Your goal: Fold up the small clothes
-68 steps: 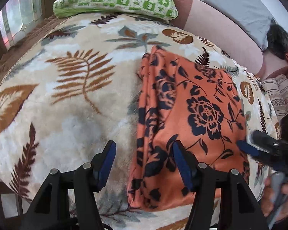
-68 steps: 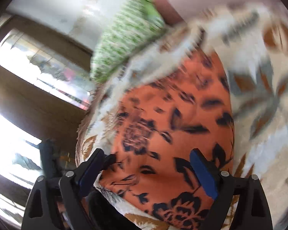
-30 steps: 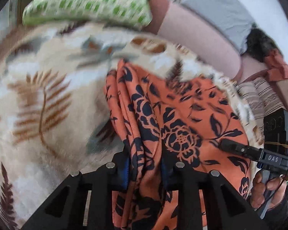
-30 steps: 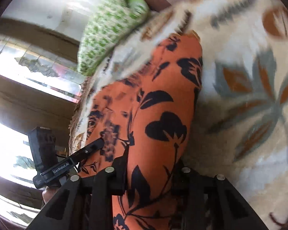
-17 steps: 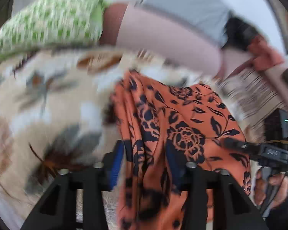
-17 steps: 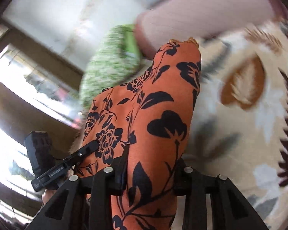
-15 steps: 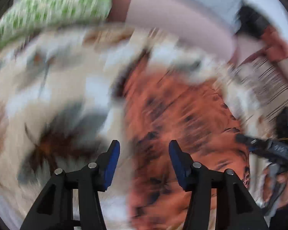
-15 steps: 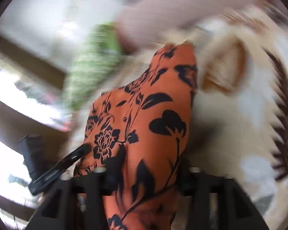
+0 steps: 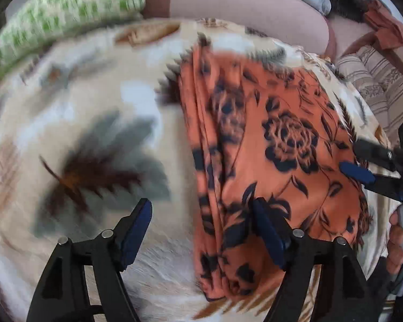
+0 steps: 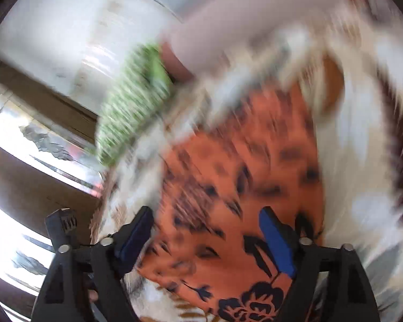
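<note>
Low at the frame's bottom, the left gripper (image 9: 201, 230) hovers with fingers spread, holding nothing, over the leaf-print blanket (image 9: 75, 123). Right of centre lies the folded orange floral garment (image 9: 276, 158), long axis running top to bottom. At right, the right gripper (image 9: 356, 161) reaches in, fingers likewise spread.

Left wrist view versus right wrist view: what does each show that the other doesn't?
Only the left wrist view shows the striped cushion and the right gripper, open. Only the right wrist view shows the window. Both show the orange floral garment lying on the leaf-print blanket, the green pillow, and open jaws.
</note>
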`<action>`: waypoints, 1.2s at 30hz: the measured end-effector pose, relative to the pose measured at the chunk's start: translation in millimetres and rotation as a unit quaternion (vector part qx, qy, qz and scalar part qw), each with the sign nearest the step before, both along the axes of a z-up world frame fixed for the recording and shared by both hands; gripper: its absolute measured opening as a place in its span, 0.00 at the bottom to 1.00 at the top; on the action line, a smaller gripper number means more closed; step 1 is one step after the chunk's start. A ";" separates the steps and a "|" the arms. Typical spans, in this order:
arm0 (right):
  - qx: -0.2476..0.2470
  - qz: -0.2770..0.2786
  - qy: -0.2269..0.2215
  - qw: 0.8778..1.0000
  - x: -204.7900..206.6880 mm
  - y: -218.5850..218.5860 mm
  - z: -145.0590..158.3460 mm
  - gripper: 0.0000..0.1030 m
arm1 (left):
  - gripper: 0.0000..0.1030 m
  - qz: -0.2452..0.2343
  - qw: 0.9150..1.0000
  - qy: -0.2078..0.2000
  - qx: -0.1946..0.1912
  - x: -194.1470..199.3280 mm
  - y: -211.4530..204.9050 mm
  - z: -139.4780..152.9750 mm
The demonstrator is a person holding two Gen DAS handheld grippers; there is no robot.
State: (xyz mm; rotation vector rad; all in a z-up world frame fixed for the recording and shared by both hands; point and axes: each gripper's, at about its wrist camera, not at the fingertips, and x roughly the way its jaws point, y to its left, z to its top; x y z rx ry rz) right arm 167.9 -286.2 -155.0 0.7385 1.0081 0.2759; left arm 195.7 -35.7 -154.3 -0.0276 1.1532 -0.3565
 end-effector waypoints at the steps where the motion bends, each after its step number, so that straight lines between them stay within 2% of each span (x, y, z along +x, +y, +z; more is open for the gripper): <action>1: -0.003 -0.007 -0.018 1.000 -5.1 0.8 6.0 0.82 | 0.76 0.016 1.000 -0.008 -0.005 -6.0 5.2 7.5; 3: -0.019 -0.005 -0.043 0.999 -17.9 5.4 31.1 0.82 | 0.76 0.025 0.999 -0.033 -0.004 -14.5 10.0 25.0; 5: -0.058 -0.010 -0.070 0.996 -33.4 9.2 56.1 0.82 | 0.77 0.039 0.997 -0.068 0.003 -26.5 14.1 48.4; 7: -0.106 -0.012 -0.094 0.990 -56.3 15.5 77.3 0.84 | 0.84 0.052 0.994 -0.098 0.008 -43.4 16.0 70.1; 8: -0.138 -0.008 -0.091 0.986 -66.2 23.5 83.5 0.87 | 0.88 0.056 0.993 -0.106 0.015 -52.0 16.4 76.5; 11: -0.213 0.002 -0.055 0.975 -88.7 49.1 84.1 0.89 | 0.88 0.063 0.988 -0.132 0.040 -78.7 18.5 92.5; 13: -0.241 0.021 -0.040 0.970 -117.3 56.3 78.8 0.89 | 0.88 0.059 0.988 -0.134 0.052 -91.6 14.2 99.5; 16: -0.262 0.022 -0.025 0.964 -144.4 61.7 73.8 0.89 | 0.88 0.060 0.986 -0.143 0.066 -108.8 14.1 107.0; 19: -0.271 0.016 -0.025 0.962 -166.2 61.6 74.6 0.89 | 0.88 0.067 0.984 -0.151 0.064 -125.0 16.9 119.3; 24: -0.297 0.008 -0.046 0.954 -169.6 68.2 91.9 0.89 | 0.88 0.074 0.982 -0.162 0.056 -140.2 15.6 137.9; 28: -0.298 0.012 -0.063 0.952 -171.1 66.6 104.1 0.89 | 0.93 0.065 0.982 -0.171 0.052 -146.3 8.4 148.2; 33: -0.299 0.010 -0.070 0.952 -171.3 64.7 109.6 0.89 | 0.93 0.066 0.978 -0.179 0.080 -147.9 -3.9 153.5; 36: -0.302 0.010 -0.072 0.950 -171.1 65.9 111.2 0.89 | 0.93 0.060 0.979 -0.179 0.079 -147.8 -7.6 153.2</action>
